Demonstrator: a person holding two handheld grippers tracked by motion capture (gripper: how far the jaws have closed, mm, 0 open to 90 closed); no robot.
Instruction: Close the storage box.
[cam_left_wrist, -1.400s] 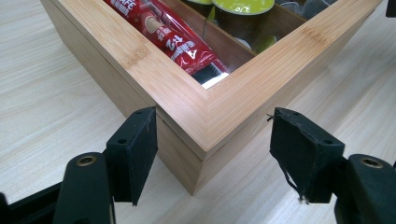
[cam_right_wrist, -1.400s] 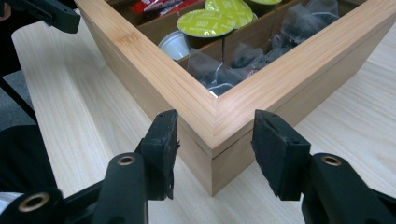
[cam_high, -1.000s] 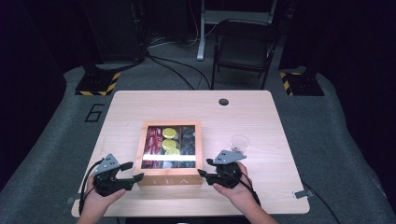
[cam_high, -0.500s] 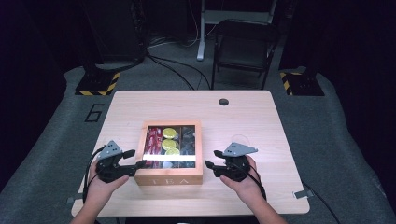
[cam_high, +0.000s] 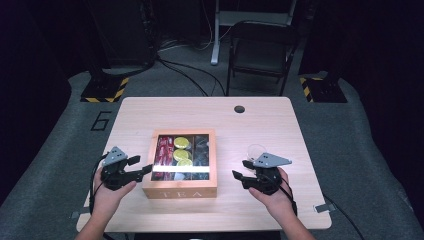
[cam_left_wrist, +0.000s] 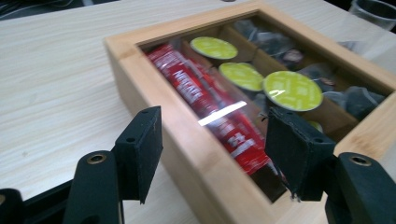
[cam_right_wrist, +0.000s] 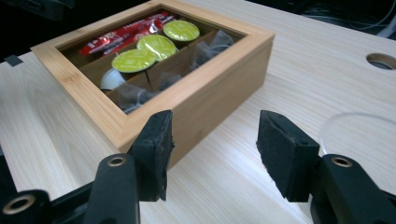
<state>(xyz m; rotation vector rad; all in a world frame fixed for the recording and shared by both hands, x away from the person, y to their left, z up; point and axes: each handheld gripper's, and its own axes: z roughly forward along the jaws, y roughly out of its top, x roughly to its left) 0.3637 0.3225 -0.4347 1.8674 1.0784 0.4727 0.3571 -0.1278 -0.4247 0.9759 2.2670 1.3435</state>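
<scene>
Two grippers are flanking a wooden tea box (cam_high: 180, 186) sitting near the front middle of the table (cam_high: 280, 125). Nearest, the left gripper (cam_left_wrist: 212, 154) is straddling the box's left front corner, jaws having just been narrowing yet pressing on nothing, the rim between them. Right of the box, the right gripper (cam_high: 239, 170) is hanging unclenched, holding nothing. Lettered TEA in front, the box is showing red sachets (cam_left_wrist: 205, 98), green-lidded capsules (cam_left_wrist: 292, 90) and dark tea bags (cam_right_wrist: 212, 44) through its glass lid. Beyond the right gripper, a clear cup (cam_high: 255, 150) is standing.
</scene>
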